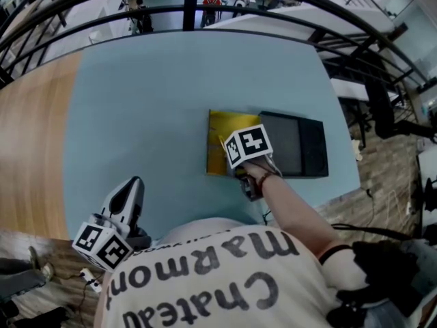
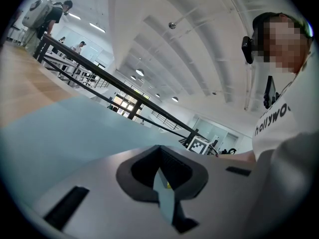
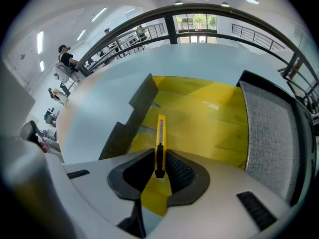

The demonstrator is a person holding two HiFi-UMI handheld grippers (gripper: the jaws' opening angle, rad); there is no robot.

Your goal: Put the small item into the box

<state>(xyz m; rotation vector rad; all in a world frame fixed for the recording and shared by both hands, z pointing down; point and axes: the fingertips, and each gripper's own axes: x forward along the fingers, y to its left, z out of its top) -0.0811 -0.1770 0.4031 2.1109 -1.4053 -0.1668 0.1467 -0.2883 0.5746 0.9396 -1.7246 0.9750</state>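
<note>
On the light blue table (image 1: 150, 101) a yellow open box (image 1: 220, 132) lies with its black lid (image 1: 300, 145) folded out to the right. My right gripper (image 1: 242, 149) hovers over the box's near edge, shut on a slim yellow utility knife (image 3: 160, 133). The knife stands on edge between the pads and points forward over the yellow box floor (image 3: 209, 118). The lid's grey lining (image 3: 269, 133) shows at the right. My left gripper (image 1: 130, 197) is held low at the table's near left edge, close to the person's body, shut with nothing in it (image 2: 160, 151).
A dark stepped side wall (image 3: 137, 108) rises along the box's left. Wooden floor (image 1: 27, 156) lies left of the table, and a black railing (image 1: 205, 12) curves behind it. The table's right edge (image 1: 348, 169) runs just past the lid.
</note>
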